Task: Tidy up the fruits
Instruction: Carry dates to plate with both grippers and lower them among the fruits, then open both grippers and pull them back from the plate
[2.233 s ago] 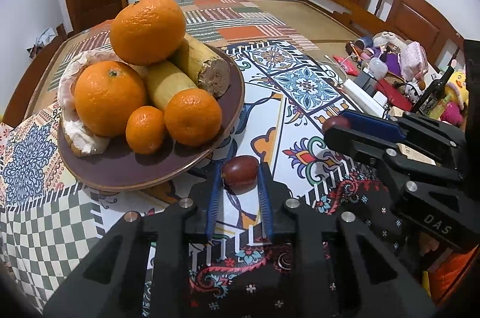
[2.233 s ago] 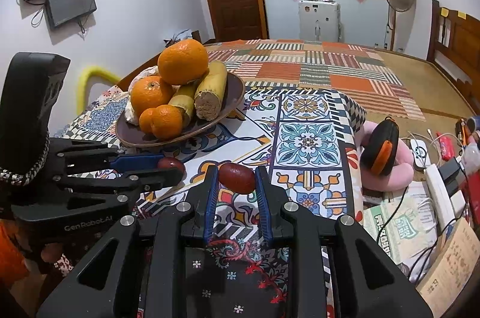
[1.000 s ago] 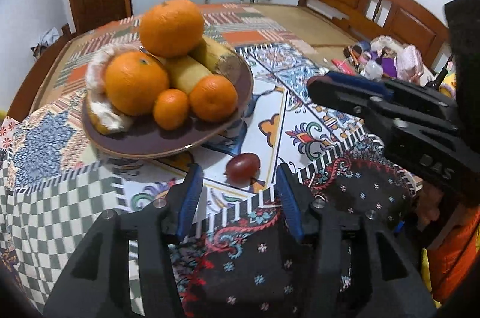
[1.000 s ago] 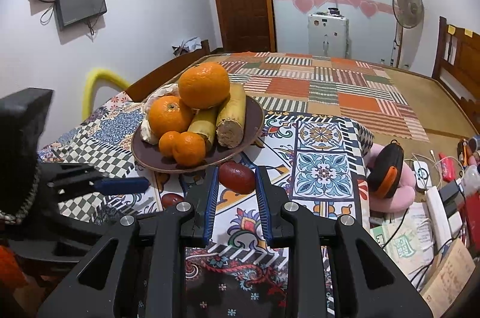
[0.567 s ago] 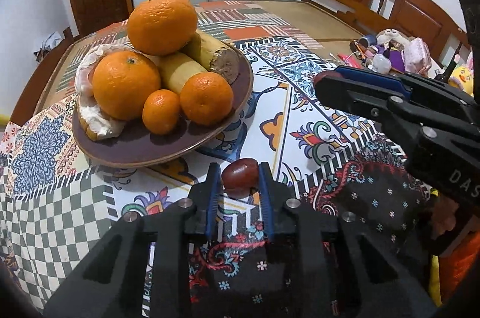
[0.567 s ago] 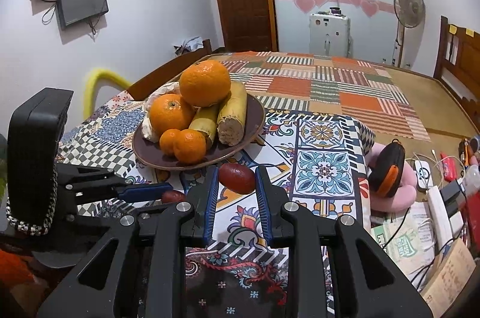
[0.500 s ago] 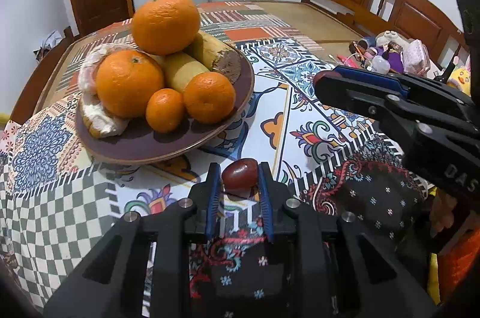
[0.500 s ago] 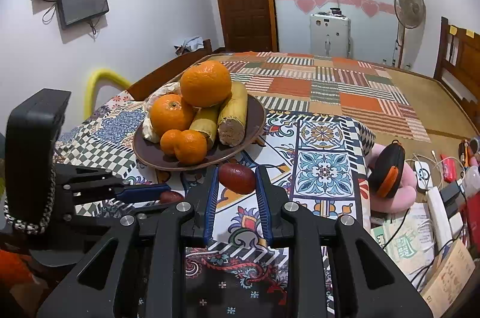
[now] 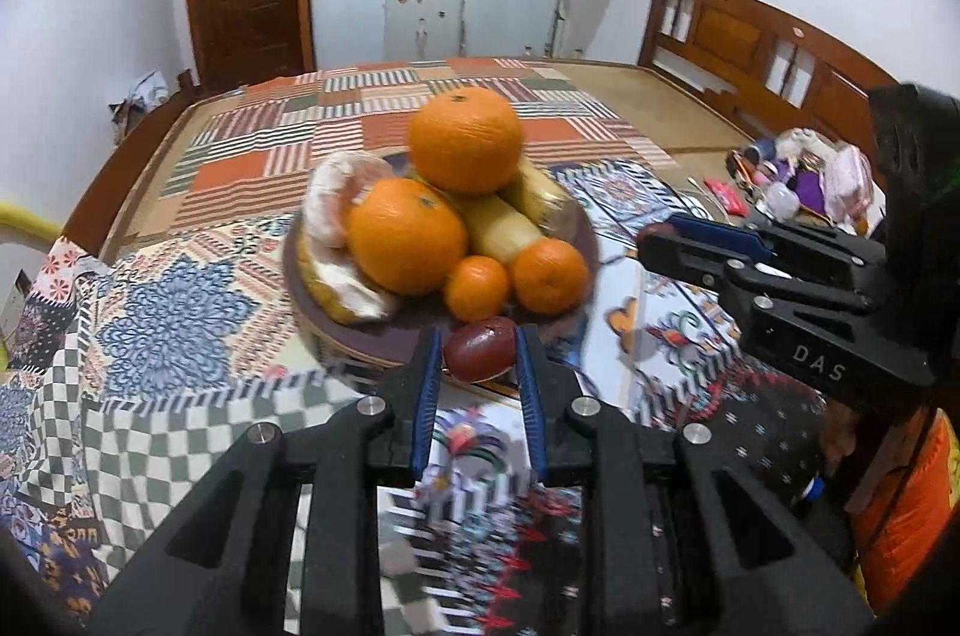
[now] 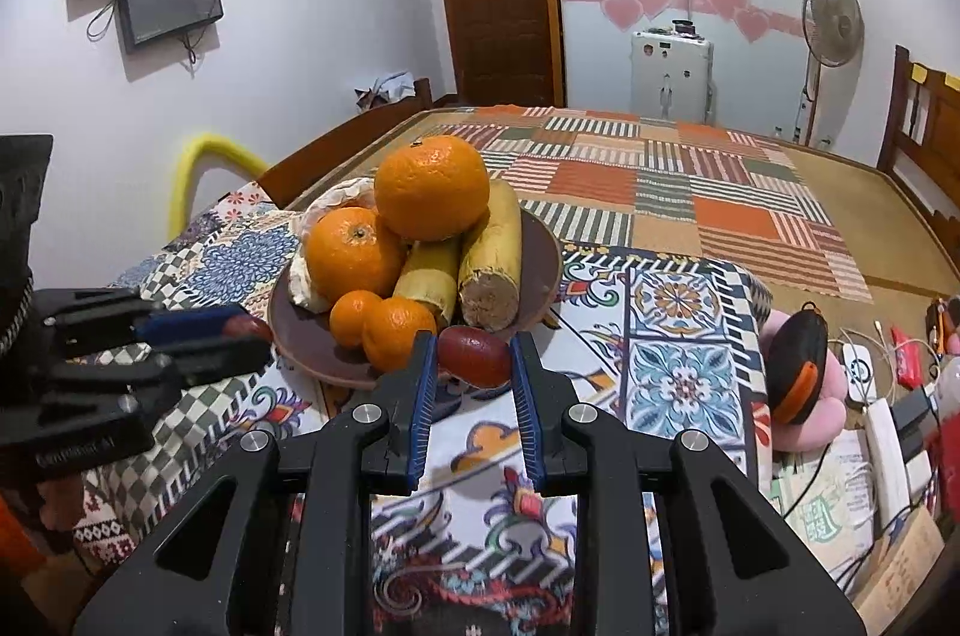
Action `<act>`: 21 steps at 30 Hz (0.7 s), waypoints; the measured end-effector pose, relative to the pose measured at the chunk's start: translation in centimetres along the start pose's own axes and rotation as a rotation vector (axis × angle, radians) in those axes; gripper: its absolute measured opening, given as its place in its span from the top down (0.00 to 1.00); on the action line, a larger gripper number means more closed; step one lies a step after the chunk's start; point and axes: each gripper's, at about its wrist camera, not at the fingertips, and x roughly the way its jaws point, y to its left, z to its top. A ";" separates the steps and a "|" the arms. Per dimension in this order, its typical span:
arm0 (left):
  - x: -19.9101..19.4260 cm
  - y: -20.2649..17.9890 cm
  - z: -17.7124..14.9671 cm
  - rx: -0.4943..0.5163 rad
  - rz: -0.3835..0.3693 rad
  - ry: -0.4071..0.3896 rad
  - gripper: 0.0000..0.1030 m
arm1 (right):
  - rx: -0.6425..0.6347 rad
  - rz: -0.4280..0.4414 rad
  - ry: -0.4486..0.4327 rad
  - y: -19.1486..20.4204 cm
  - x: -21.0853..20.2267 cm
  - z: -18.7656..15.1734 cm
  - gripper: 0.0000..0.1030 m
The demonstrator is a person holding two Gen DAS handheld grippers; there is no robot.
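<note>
Dates: 2, each pinched in a gripper. Plate (image 10: 543,240) at 12 o'clock, oranges (image 10: 432,186) stacked. Left gripper (image 9: 478,359) clamps date (image 9: 480,345); right gripper (image 10: 471,354) clamps date (image 10: 474,348).

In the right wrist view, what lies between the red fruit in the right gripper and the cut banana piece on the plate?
Nothing: in the right wrist view, only bare plate separates the red fruit in the right gripper from the banana piece.

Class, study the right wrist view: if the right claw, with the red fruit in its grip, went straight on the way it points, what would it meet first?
Most likely the near rim of the brown plate, then the small oranges heaped on it. The right claw is shut on the red fruit just short of that rim; the exact depth is unclear.
</note>
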 end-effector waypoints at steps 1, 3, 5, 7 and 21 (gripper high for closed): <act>0.1 0.4 0.1 -0.006 0.004 0.000 0.76 | -0.002 -0.001 0.002 0.0 0.3 0.2 0.78; 0.6 1.0 0.3 -0.019 0.011 0.001 0.76 | -0.007 -0.005 0.007 0.2 0.9 0.5 0.78; 1.1 1.4 0.4 -0.025 0.016 0.003 0.76 | -0.012 -0.011 0.010 0.2 1.3 0.8 0.78; 1.5 1.7 0.6 -0.027 0.016 0.004 0.76 | -0.014 -0.011 0.017 0.1 1.8 1.0 0.78; 3.0 2.4 0.6 -0.035 0.008 0.005 0.70 | -0.017 0.000 0.049 0.1 3.1 1.2 0.68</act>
